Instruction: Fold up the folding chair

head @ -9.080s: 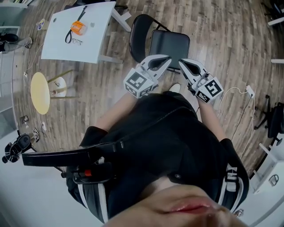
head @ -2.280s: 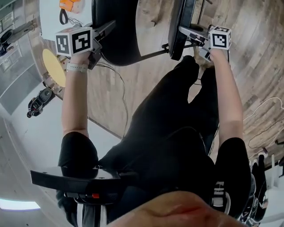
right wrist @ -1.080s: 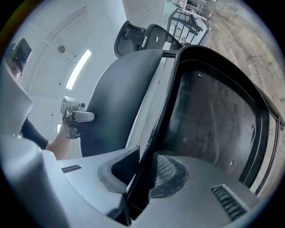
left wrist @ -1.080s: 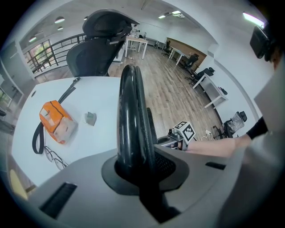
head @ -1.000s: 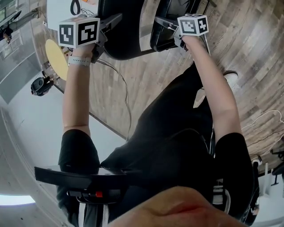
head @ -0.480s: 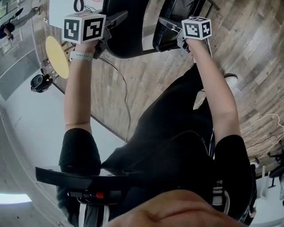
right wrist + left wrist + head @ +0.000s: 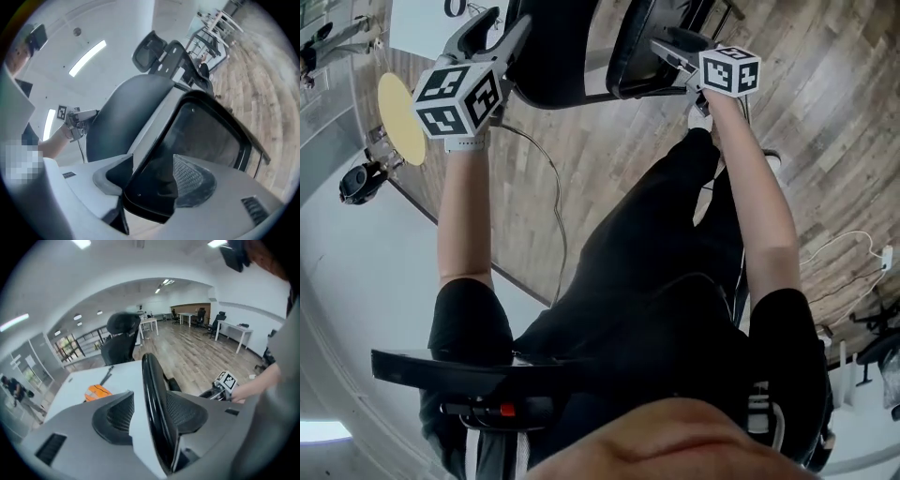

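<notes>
Fingers [image 7: 112, 418] just opening — left gripper [image 7: 502, 23] astride backrest [image 7: 152, 399], right gripper [image 7: 666, 49] astride seat [image 7: 201, 136].

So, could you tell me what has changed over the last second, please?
Both sets of jaws have just been opening. The left hand-held gripper has let go of the backrest, whose rim still sits between its jaws, and has tilted. The right hand-held gripper has released the seat edge likewise. Seat and backrest stay close together.
</notes>
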`<state>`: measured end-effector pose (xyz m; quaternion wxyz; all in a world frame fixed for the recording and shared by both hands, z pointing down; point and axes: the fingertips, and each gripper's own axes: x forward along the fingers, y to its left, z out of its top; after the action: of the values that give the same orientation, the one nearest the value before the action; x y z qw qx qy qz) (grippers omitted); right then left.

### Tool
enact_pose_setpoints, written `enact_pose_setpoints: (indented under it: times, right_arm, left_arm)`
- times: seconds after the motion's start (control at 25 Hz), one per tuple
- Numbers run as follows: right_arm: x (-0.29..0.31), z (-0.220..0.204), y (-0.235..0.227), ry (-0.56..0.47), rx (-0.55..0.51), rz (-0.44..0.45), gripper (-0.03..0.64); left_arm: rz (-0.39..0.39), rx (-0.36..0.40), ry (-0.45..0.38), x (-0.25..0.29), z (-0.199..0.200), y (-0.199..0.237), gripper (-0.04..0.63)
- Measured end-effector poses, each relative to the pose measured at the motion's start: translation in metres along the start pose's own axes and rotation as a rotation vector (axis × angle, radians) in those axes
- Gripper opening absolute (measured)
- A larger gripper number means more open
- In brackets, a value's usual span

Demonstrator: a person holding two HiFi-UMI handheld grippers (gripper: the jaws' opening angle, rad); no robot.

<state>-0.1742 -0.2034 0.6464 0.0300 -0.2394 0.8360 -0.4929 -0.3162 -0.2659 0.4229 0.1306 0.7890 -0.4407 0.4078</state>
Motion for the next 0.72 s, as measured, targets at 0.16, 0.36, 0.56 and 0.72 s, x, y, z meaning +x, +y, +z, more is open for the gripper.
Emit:
enact_pose_setpoints:
  times: [0.16, 0.36, 0.56, 0.72]
  right_arm:
    - [-0.05, 0.023, 0.033, -0.052, -0.244, -0.06, 0.245]
    - [-0.126, 0.059, 0.133, -0.074, -0.522, -0.061, 0.245]
    - [-0.189, 0.072, 0.229, -0.06, -0.698, -0.046, 0.244]
    - [-0.236, 0.078, 0.311, -0.059, -0.793, 0.047, 0.242]
  left_arm:
    - [0.043, 0.033, -0.158, -0.045, 0.004, -0.029, 0.21]
    - [-0.081, -0.086, -0.325, -0.097, 0.02, -0.106, 0.209]
    - [-0.189, -0.184, -0.429, -0.137, 0.025, -0.181, 0.209]
    - [-0.242, -0.209, -0.541, -0.187, 0.044, -0.238, 0.209]
